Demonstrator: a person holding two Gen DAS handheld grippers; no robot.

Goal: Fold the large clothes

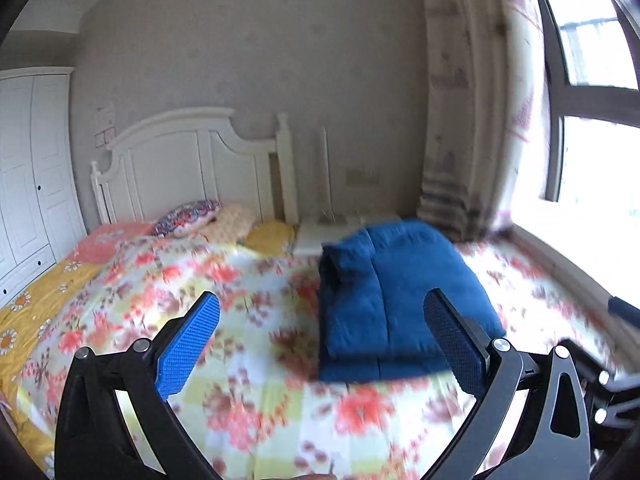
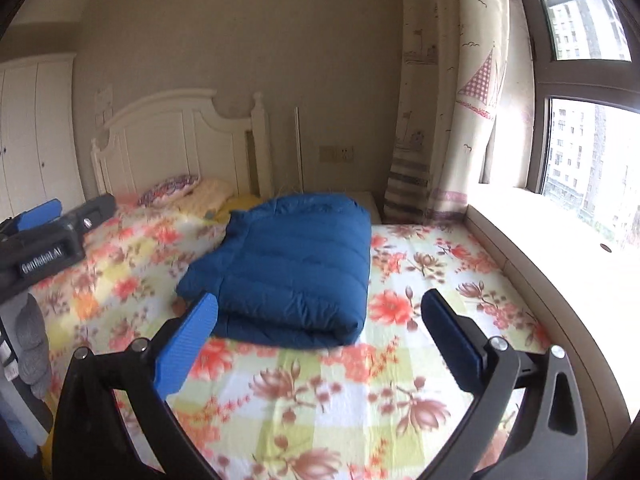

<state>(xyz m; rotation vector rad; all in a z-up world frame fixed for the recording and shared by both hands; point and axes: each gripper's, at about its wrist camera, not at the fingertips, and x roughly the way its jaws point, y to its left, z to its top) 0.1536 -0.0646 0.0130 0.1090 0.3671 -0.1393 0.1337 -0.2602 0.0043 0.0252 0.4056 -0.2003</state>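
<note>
Left gripper (image 1: 320, 344) hovers above the bed w/ blue ribbed pads spread wide, nothing between them; it also shows at the left edge of the right wrist view, black body w/ blue pad. Right gripper (image 2: 318, 340) likewise hangs over the bed, jaws wide apart and empty, its left pad (image 2: 186, 346) overlapping the near corner of the garment in view; can't tell if touching. The folded blue quilted puffer jacket (image 2: 288, 264) lies as a thick rectangular bundle on the floral patchwork bedspread (image 2: 320, 392), nearer the window side, fold edge facing the grippers. Open bedspread on both sides of the bundle & in front of it; right edge of bed runs along a pale window ledge (image 2: 560, 248). Beyond: white wooden headboard (image 1: 180, 160), patterned pillow (image 1: 188, 216), white bedside table (image 1: 320, 232) just behind the jacket, sailboat-print curtain (image 2: 460, 100), white wardrobe (image 1: 28, 168) at far left. Left wrist view is motion-blurred.
</note>
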